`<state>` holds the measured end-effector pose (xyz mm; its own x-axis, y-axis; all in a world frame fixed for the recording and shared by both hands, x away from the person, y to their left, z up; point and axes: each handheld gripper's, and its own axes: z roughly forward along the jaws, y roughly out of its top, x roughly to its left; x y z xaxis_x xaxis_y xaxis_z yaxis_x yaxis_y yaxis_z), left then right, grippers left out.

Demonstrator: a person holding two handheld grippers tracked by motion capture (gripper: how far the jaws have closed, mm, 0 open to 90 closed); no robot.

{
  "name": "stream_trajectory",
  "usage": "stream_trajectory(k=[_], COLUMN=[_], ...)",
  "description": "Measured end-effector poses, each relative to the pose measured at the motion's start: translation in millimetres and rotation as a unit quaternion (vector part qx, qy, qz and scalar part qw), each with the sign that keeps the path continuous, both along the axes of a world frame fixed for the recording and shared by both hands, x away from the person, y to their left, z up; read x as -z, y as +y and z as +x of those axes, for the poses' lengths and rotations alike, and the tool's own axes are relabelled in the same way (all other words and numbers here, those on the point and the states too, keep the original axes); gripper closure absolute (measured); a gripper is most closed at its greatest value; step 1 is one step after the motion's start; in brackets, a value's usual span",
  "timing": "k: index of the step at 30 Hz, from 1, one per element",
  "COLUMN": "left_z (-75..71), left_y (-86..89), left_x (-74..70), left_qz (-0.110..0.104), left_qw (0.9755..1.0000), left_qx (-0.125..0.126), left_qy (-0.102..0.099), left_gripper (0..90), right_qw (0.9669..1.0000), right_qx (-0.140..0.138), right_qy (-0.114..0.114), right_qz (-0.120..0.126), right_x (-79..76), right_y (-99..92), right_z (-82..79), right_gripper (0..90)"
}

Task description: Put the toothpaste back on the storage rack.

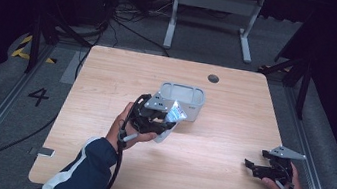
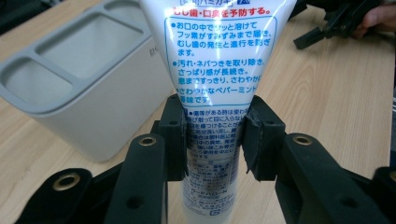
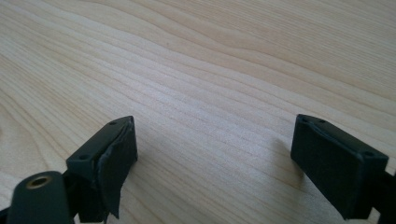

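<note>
Left fingers: The pads (image 2: 176, 135) of my left gripper (image 2: 212, 135) are clamped on a white toothpaste tube (image 2: 215, 70), pinching its narrower lower body from both sides.

Right fingers: My right gripper (image 3: 212, 154) stands wide open with nothing between its jaws, low over bare wood at the near right of the table (image 1: 229, 149).

Where the tube is: Lifted off the table near its middle, held in the left gripper (image 1: 155, 118) just this side of the grey holder (image 1: 190, 103), to the holder's near left.

How the tube looks: Glossy white plastic, printed with blue text inside a rounded blue frame and a red line above it; it widens away from the grip and flattens toward its far end. From the high view, a blue-and-red printed end of the tube (image 1: 175, 113) pokes up toward the holder.

The holder: A pale grey box (image 2: 88, 93) with rounded corners, its top split into compartments, standing upright and empty as far as I can see.

Risk, slipping: I judge the slick, soft tube could slide or rotate between the pads, since they hold only a narrow band of it.

Risk, squeezing: A harder clamp might dent it or force paste toward the cap.

Risk, the holder: If I bring it in tilted, the wide end could catch the rim and tip the light box.
</note>
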<state>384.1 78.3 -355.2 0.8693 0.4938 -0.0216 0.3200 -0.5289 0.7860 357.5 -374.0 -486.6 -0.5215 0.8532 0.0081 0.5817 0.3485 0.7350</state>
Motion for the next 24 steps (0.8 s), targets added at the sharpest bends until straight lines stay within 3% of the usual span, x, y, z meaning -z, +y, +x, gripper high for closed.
stream_trajectory(k=[14, 24], left_z=[4.9, 9.2], left_y=[-2.2, -3.5], left_x=[-26.2, -44.0], left_qz=[-0.053, -0.071], left_qw=[0.9982, 0.9964], left_qx=[0.012, 0.02], left_qy=[-0.026, -0.042], left_gripper=[65.6, 65.8], right_qw=[1.0, 1.0], right_qx=[0.0, 0.0], right_qy=[0.0, 0.0], right_qz=[0.001, 0.0], right_x=[0.0, 0.0], right_y=[0.0, 0.0], right_z=[0.0, 0.0], right_gripper=[14.9, 14.9])
